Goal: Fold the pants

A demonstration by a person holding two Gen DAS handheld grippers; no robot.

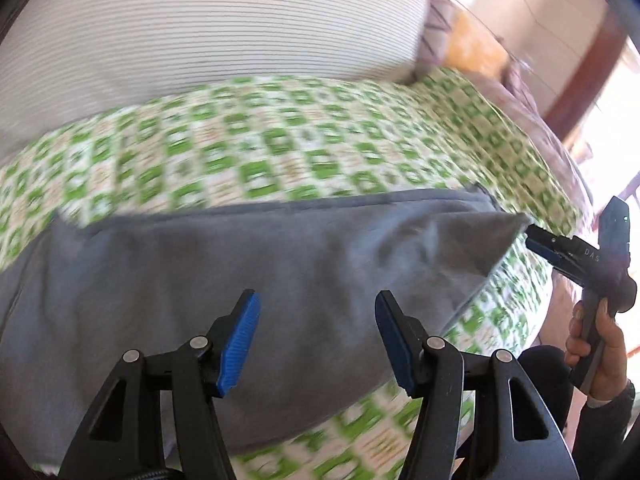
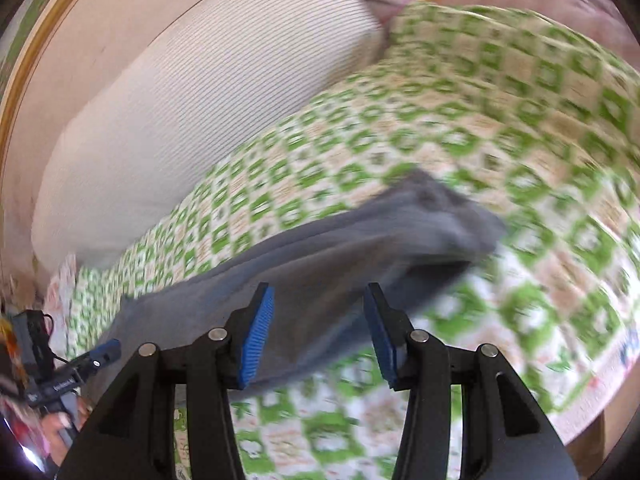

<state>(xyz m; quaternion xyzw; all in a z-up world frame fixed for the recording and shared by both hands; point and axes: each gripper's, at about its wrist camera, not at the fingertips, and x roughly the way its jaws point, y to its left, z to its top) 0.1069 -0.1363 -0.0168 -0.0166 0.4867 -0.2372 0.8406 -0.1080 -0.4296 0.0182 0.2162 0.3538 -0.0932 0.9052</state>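
The pants (image 1: pixel 200 264) are of a soft grey cloth, matt, with a slightly fuzzy surface like fleece or brushed cotton. The bed cover (image 1: pixel 304 136) is a printed woven cloth, green and cream, also matt. The pillow (image 1: pixel 208 24) has a cloth cover with fine ribbed stripes, so it looks a little rough. The left gripper (image 1: pixel 318 338) has black plastic arms with a smooth, half-matt finish, small shiny metal pins, and blue ribbed pads (image 1: pixel 240 340) that look like rubber. The right gripper (image 2: pixel 320 334) is of the same materials. The headboard (image 2: pixel 24 64) looks like smooth wood with a glossy trim.
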